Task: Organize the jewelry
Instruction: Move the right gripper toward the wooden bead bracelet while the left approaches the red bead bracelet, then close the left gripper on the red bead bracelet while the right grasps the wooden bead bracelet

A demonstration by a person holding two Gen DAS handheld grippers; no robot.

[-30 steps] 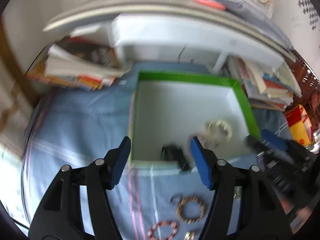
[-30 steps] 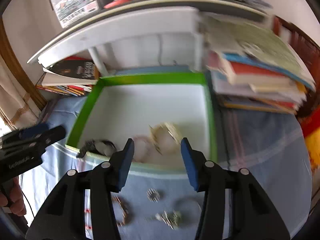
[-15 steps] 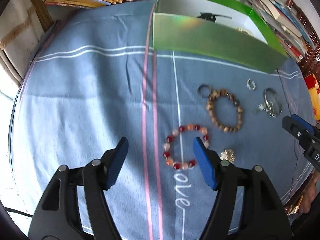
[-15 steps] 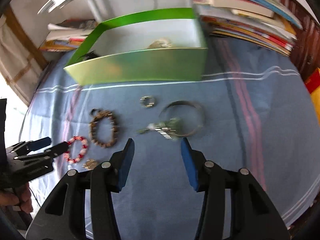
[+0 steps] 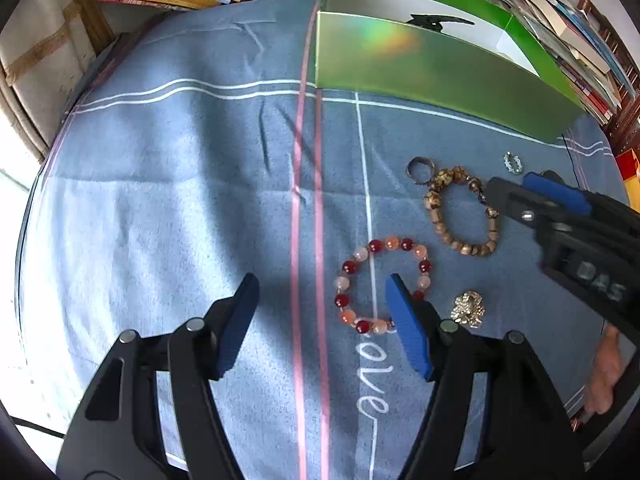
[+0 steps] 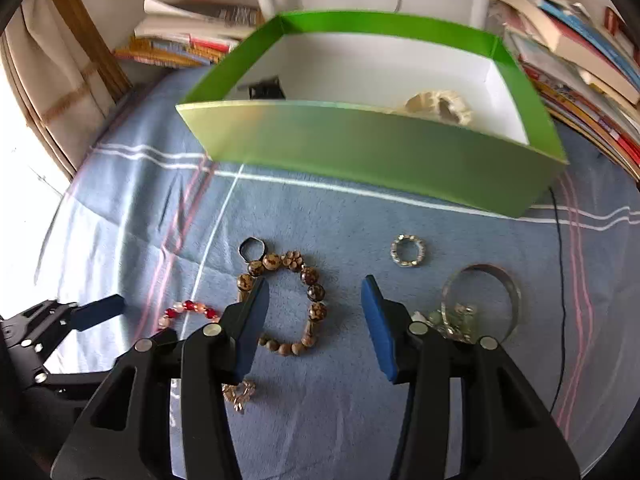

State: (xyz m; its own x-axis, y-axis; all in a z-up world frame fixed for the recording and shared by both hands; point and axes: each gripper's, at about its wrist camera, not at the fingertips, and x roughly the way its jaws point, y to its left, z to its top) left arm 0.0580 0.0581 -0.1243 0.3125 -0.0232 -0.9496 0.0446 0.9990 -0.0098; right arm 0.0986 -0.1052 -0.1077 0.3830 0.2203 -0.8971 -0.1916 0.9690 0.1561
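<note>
Both tongs released, nothing gripped. Left gripper (image 5: 320,304) low over blue cloth (image 5: 180,220), its right finger at the rim of the red-and-peach bead bracelet (image 5: 382,284). Right gripper (image 6: 314,312) over the brown wooden bead bracelet (image 6: 288,304), which lies flat just in front of the green box (image 6: 360,148). Nearby on cloth: dark ring (image 6: 253,249), sparkly ring (image 6: 408,251), metal bangle (image 6: 484,300), small gold charm (image 5: 469,309). Probably light, limp strands on elastic; round beads likely slippery. Best pinched across one side of the loop, jaws astride the beads. Soft cloth may bunch.
</note>
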